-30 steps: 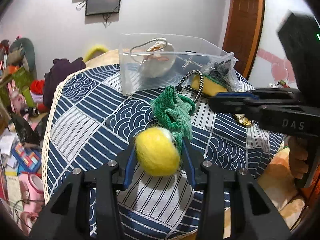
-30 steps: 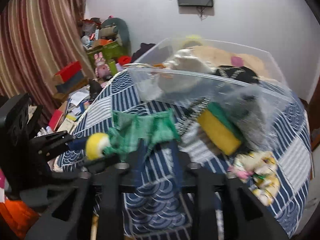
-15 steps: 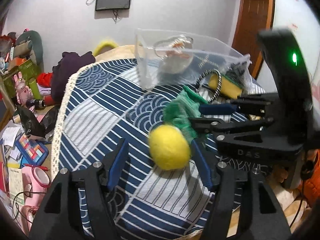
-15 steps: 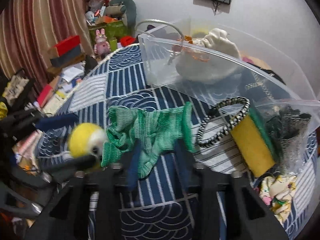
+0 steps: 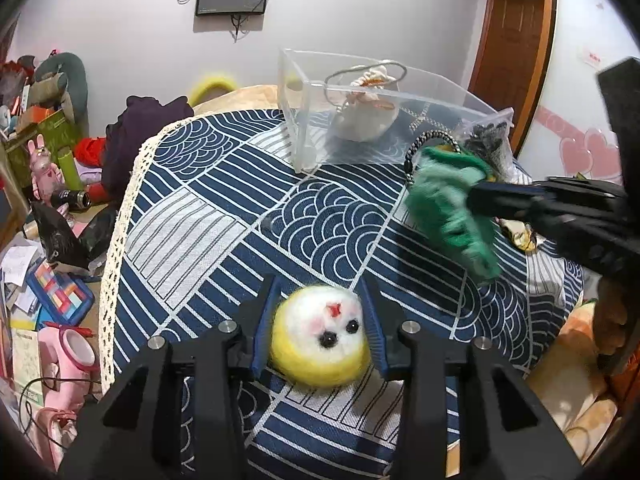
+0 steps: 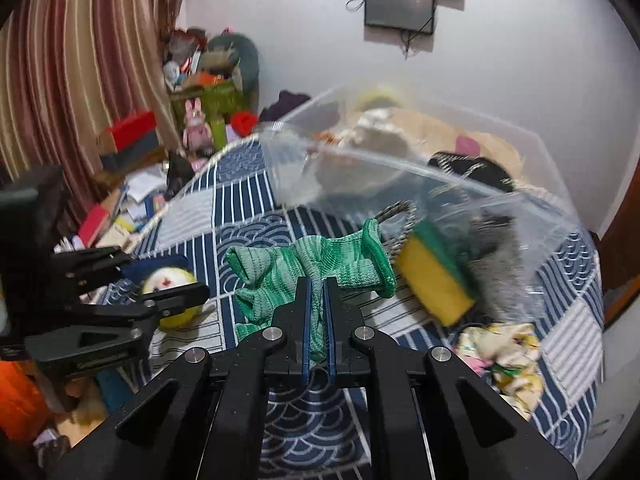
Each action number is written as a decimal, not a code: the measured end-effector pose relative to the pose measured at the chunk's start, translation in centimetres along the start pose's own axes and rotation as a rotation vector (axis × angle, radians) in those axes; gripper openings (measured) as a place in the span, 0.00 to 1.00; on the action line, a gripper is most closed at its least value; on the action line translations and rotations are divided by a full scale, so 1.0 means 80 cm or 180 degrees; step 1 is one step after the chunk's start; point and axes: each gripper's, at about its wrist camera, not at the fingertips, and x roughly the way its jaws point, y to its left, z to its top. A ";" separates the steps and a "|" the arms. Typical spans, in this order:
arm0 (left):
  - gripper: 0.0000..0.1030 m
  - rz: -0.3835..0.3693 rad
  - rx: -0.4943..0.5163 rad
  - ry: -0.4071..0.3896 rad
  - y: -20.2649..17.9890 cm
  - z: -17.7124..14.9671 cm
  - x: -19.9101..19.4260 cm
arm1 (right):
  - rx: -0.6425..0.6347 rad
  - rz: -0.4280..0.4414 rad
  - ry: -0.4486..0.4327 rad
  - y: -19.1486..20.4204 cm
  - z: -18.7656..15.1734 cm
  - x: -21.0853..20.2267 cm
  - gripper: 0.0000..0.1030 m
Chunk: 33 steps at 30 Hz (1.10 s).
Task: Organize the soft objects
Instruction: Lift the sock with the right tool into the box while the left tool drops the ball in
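Only the left wrist view shows the face of the round yellow-and-white felted wool ball (image 5: 322,336): two black bead eyes, pink cheeks and a small red mark, turned up and away from the camera toward the table's middle. The ball rests on the navy and white wave-patterned tablecloth (image 5: 224,216) near its front edge, between the blue-padded fingers of the left gripper (image 5: 320,328), which sit close against its two sides; whether they press it or merely flank it is hard to tell from here. The right wrist view shows the same ball only partly, behind the left gripper's black arms. What that view adds is the grip of the right gripper (image 6: 318,320): its jaws are nearly shut on the middle of the crumpled green knitted cloth (image 6: 308,268), which bunches at the pinch and spreads out left and right, its long axis running across the frame. From the left wrist the cloth is blurred and hangs slantwise, clear of the tablecloth. Behind it stands a clear plastic storage box (image 5: 304,120) holding a white stuffed toy (image 5: 366,120). A yellow sponge with a green scouring layer (image 6: 434,276) lies just right of the cloth, beside a black-and-white braided loop (image 6: 400,216).
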 end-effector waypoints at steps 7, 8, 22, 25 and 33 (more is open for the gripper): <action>0.38 0.0014 -0.0025 -0.0197 -0.002 0.026 -0.016 | 0.0124 -0.0094 -0.0384 -0.017 0.013 -0.045 0.05; 0.38 0.0010 0.0005 -0.0275 -0.006 0.035 -0.022 | 0.0135 -0.0122 -0.0438 -0.019 0.016 -0.051 0.05; 0.38 -0.0058 0.0177 -0.0936 -0.049 0.138 -0.044 | 0.0318 -0.0657 -0.0862 -0.070 0.059 -0.068 0.05; 0.38 -0.0091 0.0120 -0.0931 -0.050 0.157 -0.031 | 0.0376 -0.0737 -0.0858 -0.082 0.068 -0.056 0.05; 0.38 -0.0009 -0.0002 -0.0775 -0.040 0.192 0.024 | 0.0500 -0.0679 -0.0708 -0.102 0.088 -0.010 0.05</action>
